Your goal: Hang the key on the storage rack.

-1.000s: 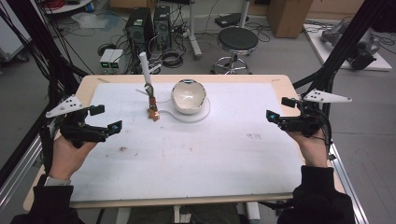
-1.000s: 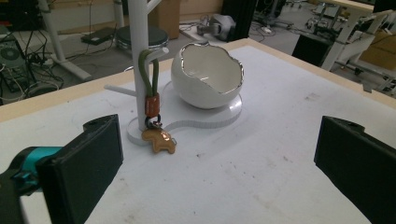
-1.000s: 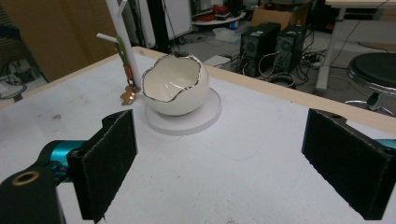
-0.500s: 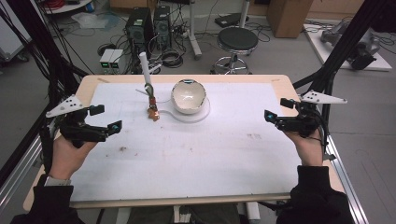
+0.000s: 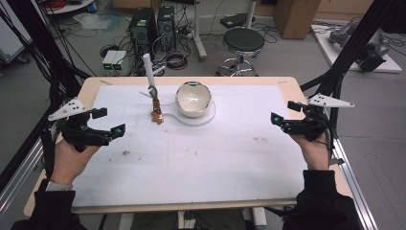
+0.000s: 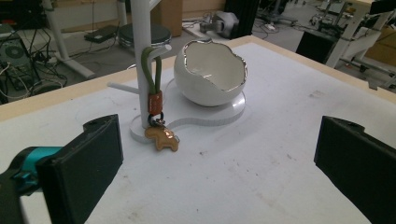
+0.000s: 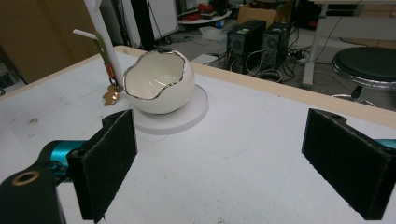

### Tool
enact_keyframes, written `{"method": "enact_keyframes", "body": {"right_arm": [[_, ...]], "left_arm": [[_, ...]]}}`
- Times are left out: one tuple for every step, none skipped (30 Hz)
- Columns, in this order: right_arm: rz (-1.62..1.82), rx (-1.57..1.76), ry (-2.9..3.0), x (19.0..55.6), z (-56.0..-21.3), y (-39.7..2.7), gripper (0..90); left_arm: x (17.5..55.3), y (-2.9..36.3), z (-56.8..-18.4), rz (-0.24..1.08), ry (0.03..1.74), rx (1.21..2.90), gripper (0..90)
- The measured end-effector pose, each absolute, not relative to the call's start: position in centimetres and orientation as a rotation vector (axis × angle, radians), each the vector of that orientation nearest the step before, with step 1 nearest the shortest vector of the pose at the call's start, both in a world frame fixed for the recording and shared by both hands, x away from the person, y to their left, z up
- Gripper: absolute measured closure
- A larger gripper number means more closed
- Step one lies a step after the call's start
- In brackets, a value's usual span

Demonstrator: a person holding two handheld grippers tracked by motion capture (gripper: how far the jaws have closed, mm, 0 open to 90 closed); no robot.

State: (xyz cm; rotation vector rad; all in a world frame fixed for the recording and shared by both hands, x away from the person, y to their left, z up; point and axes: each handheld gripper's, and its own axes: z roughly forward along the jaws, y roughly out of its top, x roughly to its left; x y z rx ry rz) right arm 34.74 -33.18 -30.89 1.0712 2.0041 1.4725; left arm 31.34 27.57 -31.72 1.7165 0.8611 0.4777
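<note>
Both my tools, left tool (image 5: 109, 121) and right tool (image 5: 283, 112), gape wide, empty. Risk: upper-centre keychain (image 6: 156, 120) snagging, toppling stand (image 6: 141, 56) against eggshell bowl (image 6: 210, 70).

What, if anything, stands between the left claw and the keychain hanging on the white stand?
Nothing visible does. The left claw is open, and bare table lies between it and the keychain on the stand's peg. The egg-shaped bowl sits beside the stand, off that line.
</note>
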Motion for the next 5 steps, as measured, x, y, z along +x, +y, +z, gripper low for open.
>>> {"method": "enact_keyframes", "body": {"right_arm": [[1.473, 1.07, 2.004, 34.77, -30.9, -33.15, 9.9], [1.473, 1.072, 2.004, 34.78, -30.92, -33.11, 9.8], [1.472, 1.075, 2.005, 34.77, -30.92, -33.09, 9.8], [1.469, 1.073, 2.008, 34.78, -30.93, -33.09, 9.9], [1.468, 1.073, 2.009, 34.78, -30.93, -33.07, 9.9]], "left_arm": [[31.33, 27.56, -31.71, 0.475, 0.863, 1.715, 1.7], [31.34, 27.58, -31.72, 0.478, 0.863, 1.715, 1.7], [31.35, 27.61, -31.72, 0.48, 0.862, 1.717, 1.7], [31.35, 27.63, -31.72, 0.48, 0.864, 1.718, 1.7], [31.37, 27.63, -31.75, 0.484, 0.866, 1.721, 1.7]]}}
